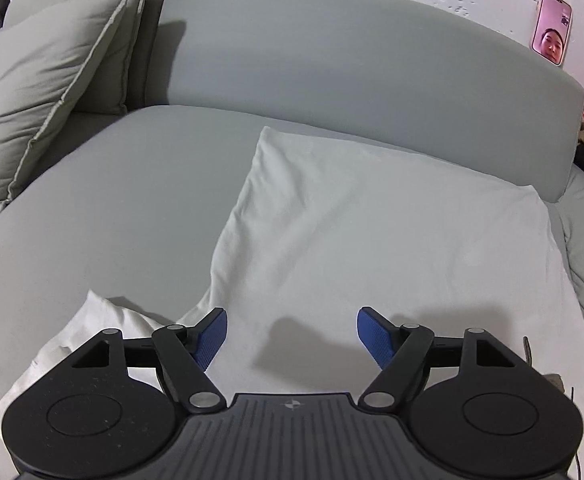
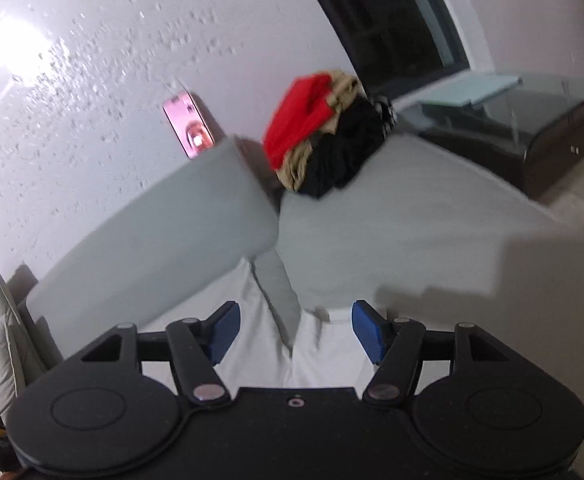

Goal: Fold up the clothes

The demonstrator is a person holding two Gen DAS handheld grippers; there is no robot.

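While hovering over the grey sofa seat point(image 1: 103, 200), left gripper point(image 1: 292, 334) sits with jaws spread wide, blue pads point(image 1: 213, 338) clear of everything, nothing pinched between them. Same deal with the right gripper point(image 2: 294, 330): jaws apart, empty, a bit motion-blurred. White garment point(image 1: 372, 232) lying flat on the seat just below both, folded-looking with a sleeve bit poking out bottom left. Grey backrest point(image 1: 332, 60) right behind it, cushions point(image 1: 51, 92) off to the left. Phone point(image 1: 552, 28) propped against the wall on top of the backrest. Heap of red, tan and black clothes point(image 2: 324, 136) piled at the far end of the sofa, well apart from the white one
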